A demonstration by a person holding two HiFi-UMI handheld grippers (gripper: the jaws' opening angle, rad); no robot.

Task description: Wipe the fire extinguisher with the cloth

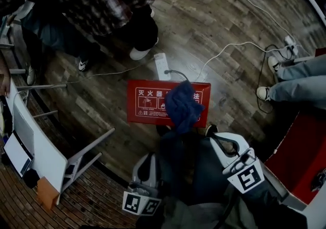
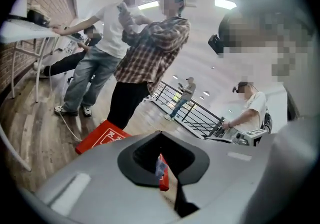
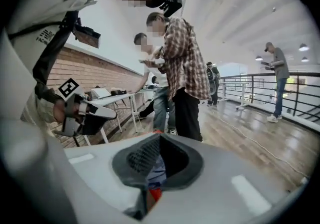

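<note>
Plank floor [image 1: 224, 14], cable [image 1: 239, 43], cloth [image 1: 182, 104], red box [image 1: 147, 103]

Rig appearance as it comes through on my feeds.

Left gripper [image 2: 161, 168]: I see two smooth light-grey shells, each lined with a black pad. A pale rectangular label [image 2: 70, 194] sits on one shell.

Right gripper [image 3: 152, 168]: the grey shells are the same, and the black pads [image 3: 142, 157] have a fine grid texture.

Each unit carries a white cube printed with black square markers: left cube [image 1: 140, 203], right cube [image 1: 247, 176]. I note a black loop [image 1: 226, 145] on the right body.

Wearer: a white top [image 3: 22, 48] crossed by a black strap [image 3: 55, 53] with white lettering, and a black head-mounted unit [image 3: 170, 1].
</note>
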